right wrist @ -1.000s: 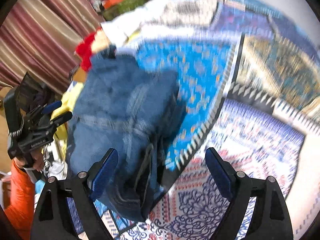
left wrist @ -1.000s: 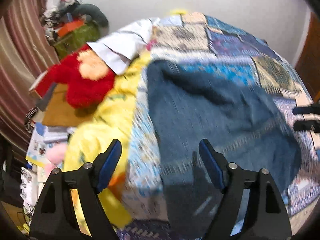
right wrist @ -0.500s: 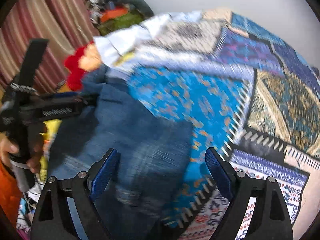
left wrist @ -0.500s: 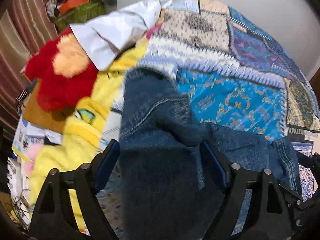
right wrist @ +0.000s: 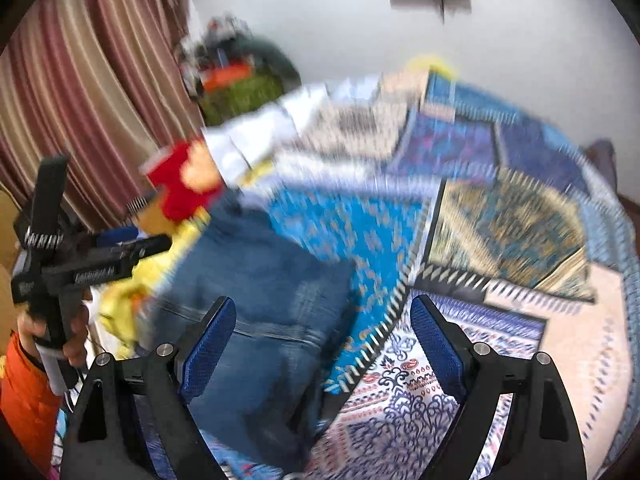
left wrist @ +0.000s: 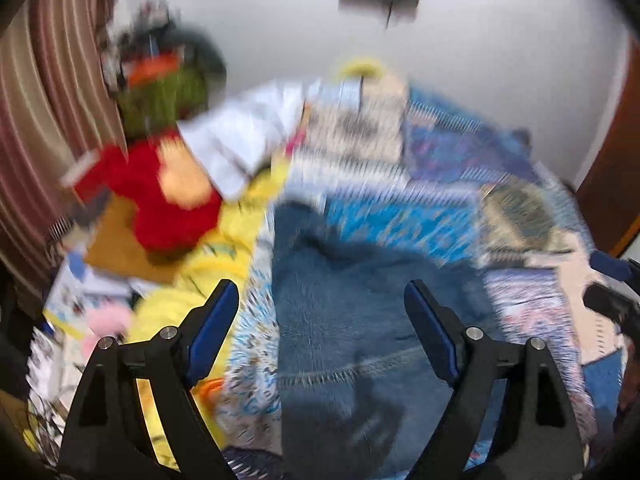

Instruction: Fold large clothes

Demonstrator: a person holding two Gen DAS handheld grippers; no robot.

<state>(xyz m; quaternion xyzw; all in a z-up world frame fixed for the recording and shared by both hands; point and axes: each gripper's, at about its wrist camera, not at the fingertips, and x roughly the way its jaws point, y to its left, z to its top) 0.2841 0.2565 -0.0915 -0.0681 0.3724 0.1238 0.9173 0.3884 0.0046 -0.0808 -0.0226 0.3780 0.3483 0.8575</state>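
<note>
From the left wrist, the left gripper (left wrist: 320,304) stands with its jaws spread wide and nothing between the pads; they have just narrowed a little from a wider gape. The denim jeans (left wrist: 360,320) lie below and beyond it on the patchwork quilt (left wrist: 400,220), folded into a compact block — released, I judge, so the fold can settle flat. To the left, a red plush toy (left wrist: 160,200) and a yellow blanket (left wrist: 224,264) sit clear of the denim, leaving room to work.

From the right wrist, the right gripper (right wrist: 322,320) is likewise agape and empty, raised over the jeans' (right wrist: 260,300) right edge where denim meets quilt (right wrist: 500,232). A hand (right wrist: 52,332) in an orange sleeve holds the other tool off to the left — apart from the cloth, likely backing off before the next fold.
</note>
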